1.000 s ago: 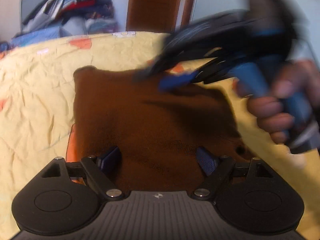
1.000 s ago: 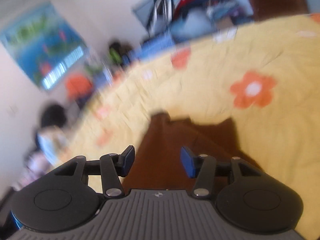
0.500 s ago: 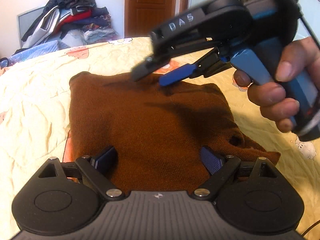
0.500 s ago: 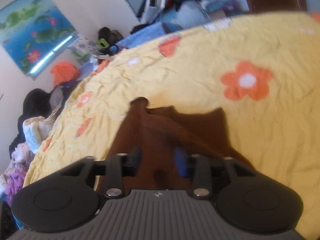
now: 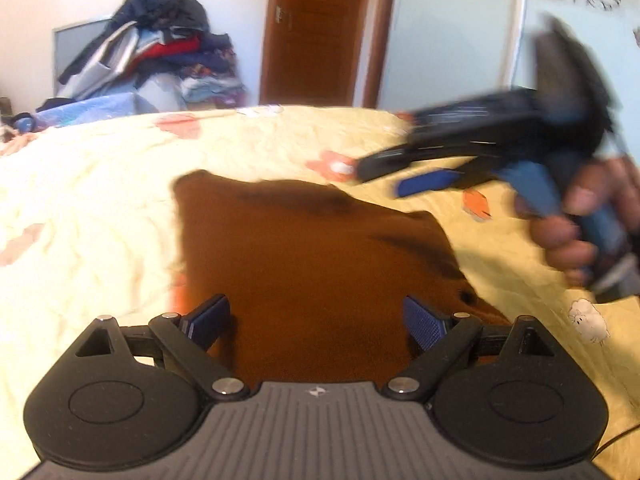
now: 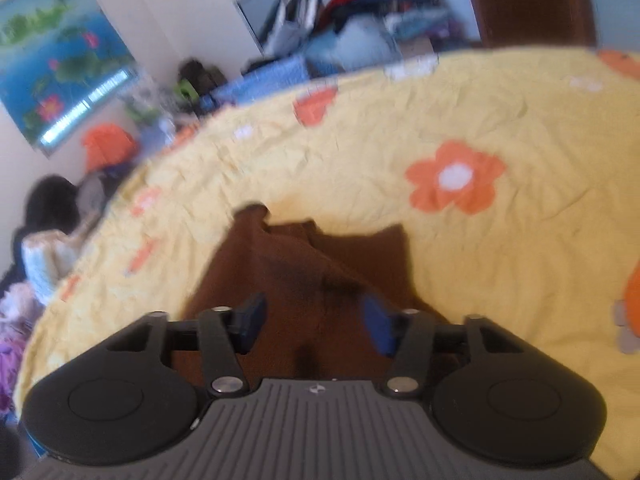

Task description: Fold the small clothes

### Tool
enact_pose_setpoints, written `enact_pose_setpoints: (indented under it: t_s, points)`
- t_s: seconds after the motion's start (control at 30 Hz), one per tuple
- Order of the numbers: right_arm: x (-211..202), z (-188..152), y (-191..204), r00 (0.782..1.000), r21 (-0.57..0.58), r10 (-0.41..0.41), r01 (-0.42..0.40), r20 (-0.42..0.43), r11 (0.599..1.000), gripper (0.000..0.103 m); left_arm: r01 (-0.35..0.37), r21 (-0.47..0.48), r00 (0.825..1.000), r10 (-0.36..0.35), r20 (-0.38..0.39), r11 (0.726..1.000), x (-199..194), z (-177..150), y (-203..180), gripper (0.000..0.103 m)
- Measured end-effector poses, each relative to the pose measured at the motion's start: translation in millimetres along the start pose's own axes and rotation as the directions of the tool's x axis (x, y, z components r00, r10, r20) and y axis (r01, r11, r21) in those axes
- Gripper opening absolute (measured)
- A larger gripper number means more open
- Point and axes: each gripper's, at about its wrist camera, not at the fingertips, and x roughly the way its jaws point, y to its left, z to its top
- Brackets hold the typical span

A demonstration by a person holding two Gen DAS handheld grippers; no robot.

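Observation:
A small brown knit garment (image 5: 312, 264) lies folded flat on the yellow flowered bedspread (image 5: 100, 208). My left gripper (image 5: 316, 322) is open and empty, low over the garment's near edge. My right gripper (image 6: 314, 322) is open and empty, raised above the garment (image 6: 304, 264). In the left wrist view the right gripper (image 5: 384, 178) is blurred, held by a hand above the garment's far right corner.
A heap of clothes (image 5: 152, 56) is piled beyond the far edge of the bed, next to a brown door (image 5: 320, 32). More clutter and a lotus poster (image 6: 60, 60) stand at the left wall. A small hole (image 5: 466, 296) shows near the garment's right edge.
The right gripper opened and drew back up and to the right, off the garment's far edge. The left gripper stayed open over the near edge.

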Motion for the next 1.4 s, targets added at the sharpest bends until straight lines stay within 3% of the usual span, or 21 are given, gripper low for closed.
enact_pose_setpoints:
  t_s: [0.1, 0.23, 0.3, 0.33, 0.4, 0.47, 0.53, 0.6, 0.67, 0.77, 0.83, 0.87, 0.97, 1.1, 1.2, 1.27, 1.33, 1.37, 1.4]
  points:
    - [-29.9, -6.6, -13.7, 1.0, 0.048, 0.01, -0.011, 0.024, 0.999, 0.07, -0.033, -0.033, 0.999, 0.031, -0.041, 0.999, 6.1, -2.1, 16.0, 0.094]
    - [-9.1, -13.4, -24.5, 0.998, 0.063, -0.01, 0.013, -0.054, 0.998, 0.069, -0.027, -0.083, 0.99, 0.016, -0.137, 0.996, 36.9, -6.2, 19.7, 0.096]
    - [21.0, -22.9, -24.9, 0.992, -0.003, -0.057, 0.057, -0.114, 0.998, 0.069, -0.022, -0.114, 0.992, 0.008, -0.129, 0.993, 38.2, -8.4, 22.2, 0.097]
    - [28.3, -26.0, -23.0, 0.993, -0.046, -0.075, 0.071, -0.093, 0.996, 0.069, -0.028, -0.113, 0.991, 0.013, -0.132, 0.993, 34.2, -6.7, 22.3, 0.096]
    - [28.7, -16.4, -21.2, 0.989, -0.024, -0.085, 0.083, -0.118, 0.996, 0.067, -0.044, -0.088, 0.995, 0.036, -0.094, 0.995, 15.9, -3.8, 23.9, 0.095]
    - [15.4, -5.3, -17.4, 0.993, -0.019, -0.088, 0.087, -0.082, 0.996, 0.064, -0.06, -0.06, 0.998, 0.058, -0.033, 0.996, -0.4, -5.1, 24.7, 0.095]
    - [0.9, 8.1, -11.0, 0.998, -0.01, -0.054, 0.054, -0.02, 0.999, 0.064, -0.051, -0.033, 0.998, 0.052, 0.03, 0.998, -10.3, 1.9, 19.6, 0.095]
    - [2.3, 23.1, 1.5, 1.0, 0.01, 0.027, -0.027, -0.011, 1.0, 0.064, -0.01, 0.029, 0.998, 0.008, 0.058, 1.0, -9.6, 6.9, 3.8, 0.095]
    - [17.3, 35.0, 23.4, 0.995, -0.005, 0.095, -0.095, -0.035, 0.995, 0.065, 0.022, 0.103, 0.999, -0.027, 0.046, 0.994, 2.2, 6.7, -15.3, 0.095]
    - [63.2, 44.9, 47.2, 0.976, 0.002, 0.178, -0.179, -0.129, 0.984, 0.07, 0.044, 0.115, 0.997, -0.036, -0.07, 0.992, 35.7, -1.4, -27.5, 0.095]
    - [101.8, 42.4, 47.6, 0.97, -0.003, 0.125, -0.128, -0.208, 0.992, 0.073, 0.028, 0.13, 0.998, -0.019, -0.064, 0.991, 43.6, -11.0, -27.9, 0.095]
    - [119.8, 38.0, 42.2, 0.969, -0.012, 0.053, -0.057, -0.242, 0.998, 0.066, 0.031, 0.133, 0.998, -0.024, -0.056, 0.991, 42.8, -12.9, -27.2, 0.095]
    - [123.2, 36.7, 26.5, 0.977, 0.032, 0.092, -0.088, -0.191, 0.996, 0.06, 0.054, 0.107, 0.997, -0.048, -0.054, 0.993, 40.2, -13.6, -21.6, 0.095]
    - [103.8, 44.0, 46.8, 0.988, -0.001, 0.039, -0.04, -0.148, 0.999, 0.065, 0.053, 0.11, 0.998, -0.048, -0.042, 0.992, 43.5, -14.8, -17.1, 0.096]
    - [99.8, 46.3, 74.8, 0.976, -0.038, 0.16, -0.167, -0.151, 0.985, 0.075, 0.052, 0.109, 0.998, -0.048, -0.039, 0.993, 49.2, -16.1, -20.4, 0.098]
    - [118.7, 44.2, 86.1, 0.971, -0.075, 0.137, -0.154, -0.198, 0.985, 0.077, 0.054, 0.111, 0.998, -0.049, -0.041, 0.992, 50.1, -16.2, -20.5, 0.098]
    - [153.7, 36.0, 75.4, 0.964, -0.093, 0.047, -0.074, -0.263, 0.993, 0.075, 0.056, 0.12, 0.998, -0.052, -0.039, 0.991, 50.7, -15.7, -18.5, 0.098]
    - [151.5, 34.8, 71.3, 0.978, -0.115, 0.082, -0.105, -0.193, 0.988, 0.076, 0.054, 0.12, 0.998, -0.05, -0.033, 0.991, 47.8, -14.9, -16.5, 0.098]
    - [152.1, 37.8, 67.6, 0.976, -0.085, 0.081, -0.1, -0.202, 0.991, 0.068, 0.045, 0.111, 0.999, -0.043, -0.017, 0.993, 41.7, -13.7, -14.3, 0.098]
